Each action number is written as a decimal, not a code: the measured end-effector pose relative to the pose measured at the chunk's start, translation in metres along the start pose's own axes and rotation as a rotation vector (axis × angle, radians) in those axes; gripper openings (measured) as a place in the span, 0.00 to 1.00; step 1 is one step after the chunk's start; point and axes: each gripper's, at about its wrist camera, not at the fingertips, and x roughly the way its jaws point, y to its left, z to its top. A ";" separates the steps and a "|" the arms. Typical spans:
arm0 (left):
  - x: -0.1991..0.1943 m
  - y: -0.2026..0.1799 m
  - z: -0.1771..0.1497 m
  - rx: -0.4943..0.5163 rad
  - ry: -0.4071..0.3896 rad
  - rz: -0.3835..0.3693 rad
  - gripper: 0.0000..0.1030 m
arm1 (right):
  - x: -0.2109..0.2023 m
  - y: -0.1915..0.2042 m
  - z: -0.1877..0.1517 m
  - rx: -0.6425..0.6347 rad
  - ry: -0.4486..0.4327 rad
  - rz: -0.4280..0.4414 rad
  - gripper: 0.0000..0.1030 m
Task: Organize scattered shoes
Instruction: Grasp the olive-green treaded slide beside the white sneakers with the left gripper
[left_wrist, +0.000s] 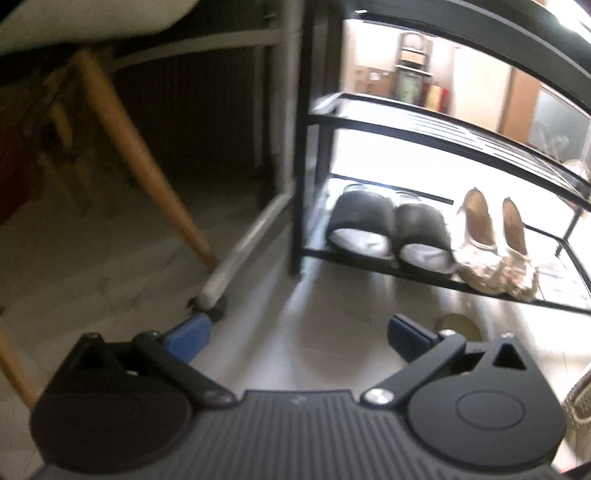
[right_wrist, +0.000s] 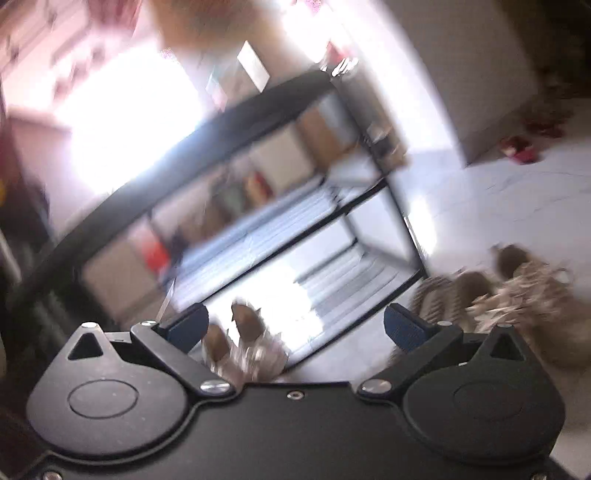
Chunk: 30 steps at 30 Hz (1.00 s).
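The left tongs (left_wrist: 295, 332) are standing wide open over the floor (left_wrist: 314, 332), gripping nothing. Ahead and to their right, the rack (left_wrist: 406, 122) is carrying four shoes on its lowest shelf: two black slippers (left_wrist: 391, 229) and, touching them on the right, two gold heels (left_wrist: 495, 243). The right tongs (right_wrist: 295, 328) are also gaping open and empty; two heels are showing just ahead between their fingers, and blurred brown shoes (right_wrist: 517, 291), uncountable, are lying to their right.
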 end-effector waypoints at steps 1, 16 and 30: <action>0.001 -0.019 0.001 0.012 0.006 -0.062 0.99 | -0.005 -0.013 0.000 0.054 -0.003 -0.017 1.00; 0.053 -0.374 -0.060 0.899 0.029 -0.676 0.99 | 0.019 -0.102 -0.006 0.489 0.142 0.005 1.00; 0.085 -0.439 -0.089 0.868 -0.052 -0.825 0.99 | 0.034 -0.113 -0.016 0.593 0.213 0.037 1.00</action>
